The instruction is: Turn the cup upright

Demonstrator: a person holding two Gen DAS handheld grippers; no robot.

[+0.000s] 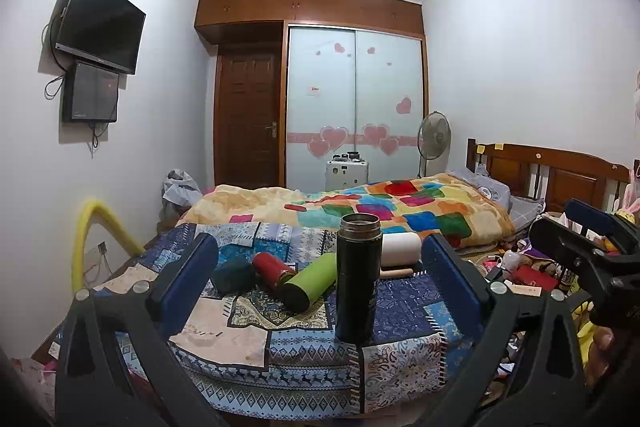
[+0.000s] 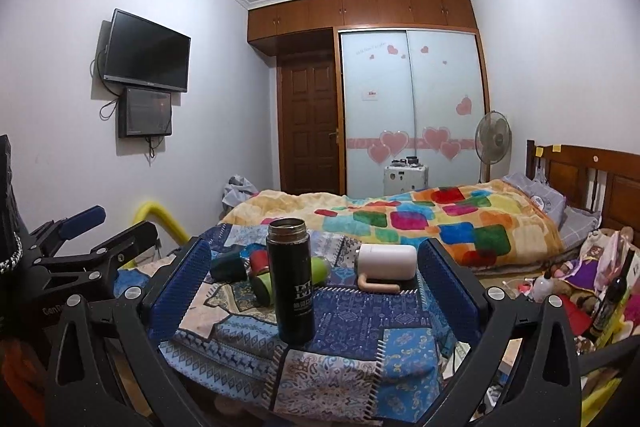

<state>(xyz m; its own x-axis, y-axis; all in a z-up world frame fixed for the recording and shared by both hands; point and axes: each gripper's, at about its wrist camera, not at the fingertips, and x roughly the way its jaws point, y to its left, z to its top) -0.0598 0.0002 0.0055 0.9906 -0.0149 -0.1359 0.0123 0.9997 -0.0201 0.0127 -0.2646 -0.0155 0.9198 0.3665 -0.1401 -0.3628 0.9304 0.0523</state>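
Observation:
A tall black flask cup stands upright, mouth up, on the patchwork cloth; it also shows in the right wrist view. Behind it lie on their sides a green cup, a red cup, a dark teal cup and a white mug with a handle. My left gripper is open, its blue pads either side of the cups, touching none. My right gripper is open and empty, back from the black cup.
A bed with a colourful quilt lies behind the cloth. A yellow foam-covered rail is at the left. Cluttered items and a dark bottle sit at the right. The other gripper shows at the right edge.

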